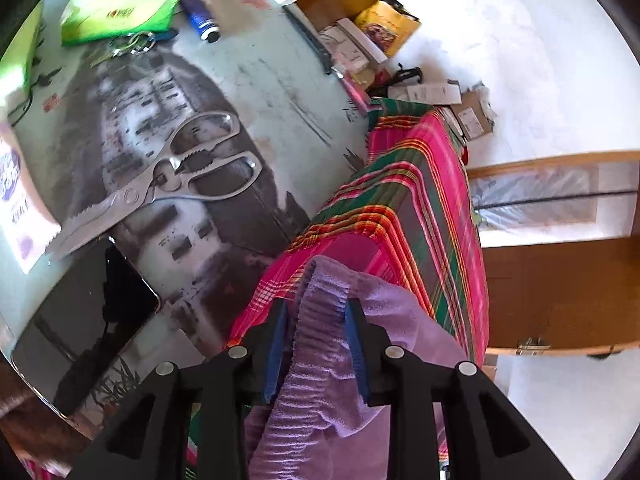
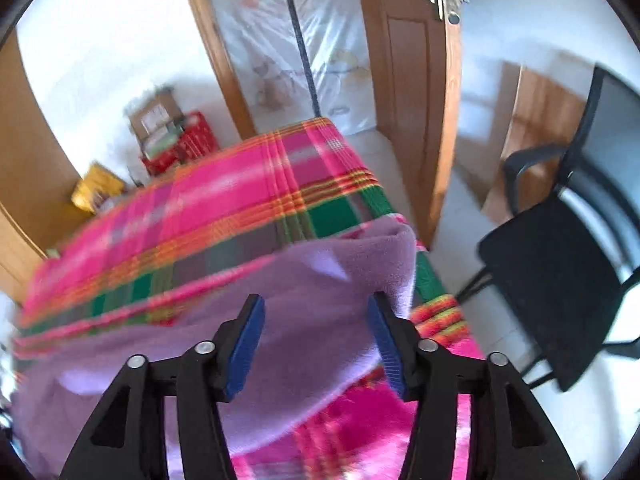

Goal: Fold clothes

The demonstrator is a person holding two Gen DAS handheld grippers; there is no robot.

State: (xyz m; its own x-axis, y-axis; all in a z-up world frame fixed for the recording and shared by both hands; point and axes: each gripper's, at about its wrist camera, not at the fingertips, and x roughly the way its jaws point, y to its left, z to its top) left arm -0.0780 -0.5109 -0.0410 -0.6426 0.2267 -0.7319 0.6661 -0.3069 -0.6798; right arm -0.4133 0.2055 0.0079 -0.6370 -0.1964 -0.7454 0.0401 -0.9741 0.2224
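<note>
The 1 garment in view is a lilac fleece piece (image 1: 320,360) with a ribbed, gathered band, lying on a pink, green and orange plaid cloth (image 1: 420,200) that covers the near right part of the table (image 1: 260,72). It looks soft, light and limp, with a napped surface that should grip the pads rather than slip; it will sag wherever it is not held, so a judgement is that the best hold is on the ribbed band or a doubled corner, where the thicker cloth gives the pads more to bite on. The left gripper (image 1: 316,312) has its 2 blue pads drawn in against the gathered band, pinching a raised fold of it. The right gripper (image 2: 316,312) stands wide apart, its 2 pads on either side of a lifted lilac edge (image 2: 340,264) with clear gaps between pad and cloth, so it has hold of nothing that can be seen; this view is blurred. Whether the garment is partly folded or just bunched cannot be told. On the bare table to the left lie 1 pair of steel kitchen scissors (image 1: 168,176), 1 dark phone (image 1: 88,320), 1 green packet (image 1: 120,4) at the far side and 1 blue tube (image 1: 200,16). To the right stands 1 black chair (image 2: 560,272).
</note>
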